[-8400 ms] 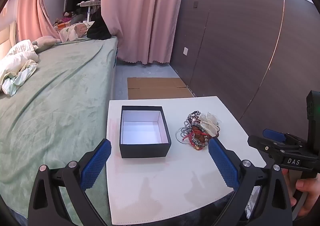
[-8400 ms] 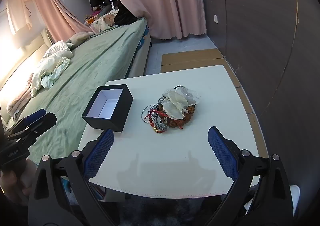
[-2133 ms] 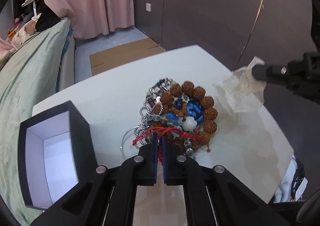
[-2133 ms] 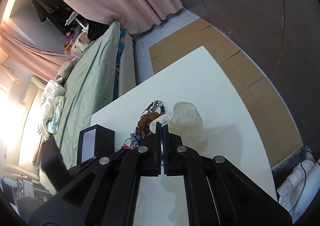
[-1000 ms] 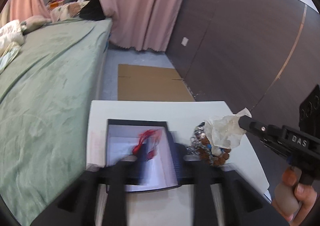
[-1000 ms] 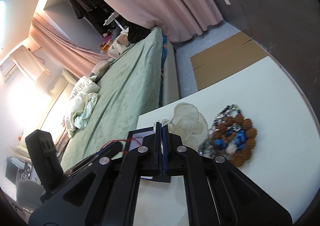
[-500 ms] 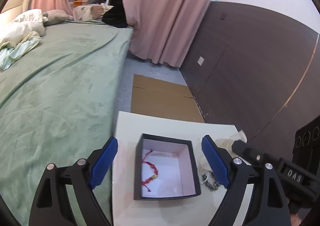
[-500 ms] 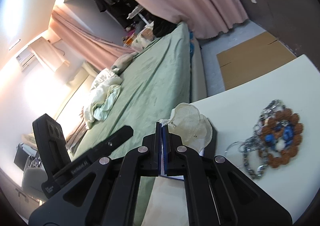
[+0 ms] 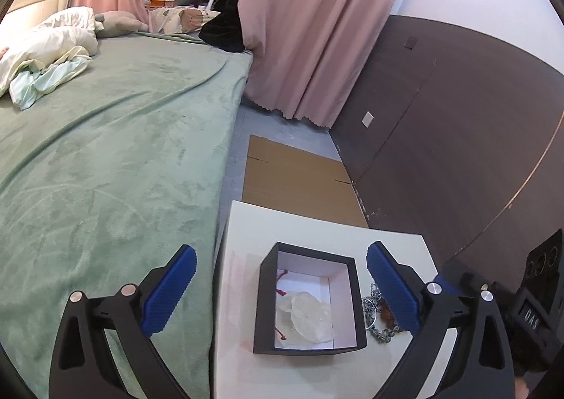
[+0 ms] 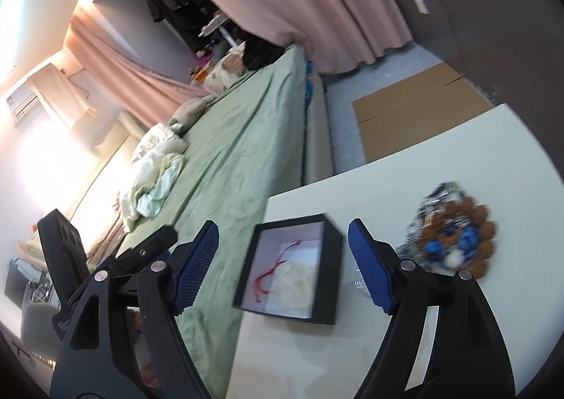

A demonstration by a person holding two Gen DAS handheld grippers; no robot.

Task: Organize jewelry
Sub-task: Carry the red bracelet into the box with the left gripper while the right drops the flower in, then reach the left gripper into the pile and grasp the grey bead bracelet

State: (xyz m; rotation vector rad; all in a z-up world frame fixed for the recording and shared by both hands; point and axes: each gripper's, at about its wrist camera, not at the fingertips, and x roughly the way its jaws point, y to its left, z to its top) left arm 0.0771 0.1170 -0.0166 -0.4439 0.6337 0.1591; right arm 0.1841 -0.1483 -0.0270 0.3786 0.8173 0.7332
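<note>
A black box with a white inside (image 9: 265,296) (image 10: 334,268) stands on the white table (image 9: 243,233) (image 10: 440,166). In it lie a red string bracelet (image 9: 281,275) (image 10: 273,272) and a sheer cream pouch (image 9: 306,316) (image 10: 299,279). A pile of jewelry (image 9: 379,314) (image 10: 454,236), with brown beads, blue beads and silver chains, lies right of the box. My left gripper (image 9: 278,288) is open and empty, above the box. My right gripper (image 10: 282,263) is open and empty, also over the box.
A bed with a green blanket (image 9: 105,159) (image 10: 239,138) runs along the table's left side. Flat cardboard (image 9: 296,180) lies on the floor beyond the table. A dark panelled wall (image 9: 458,124) stands to the right.
My right gripper has opened and dropped the cream pouch into the box on top of the red bracelet. My left gripper stays open above the box.
</note>
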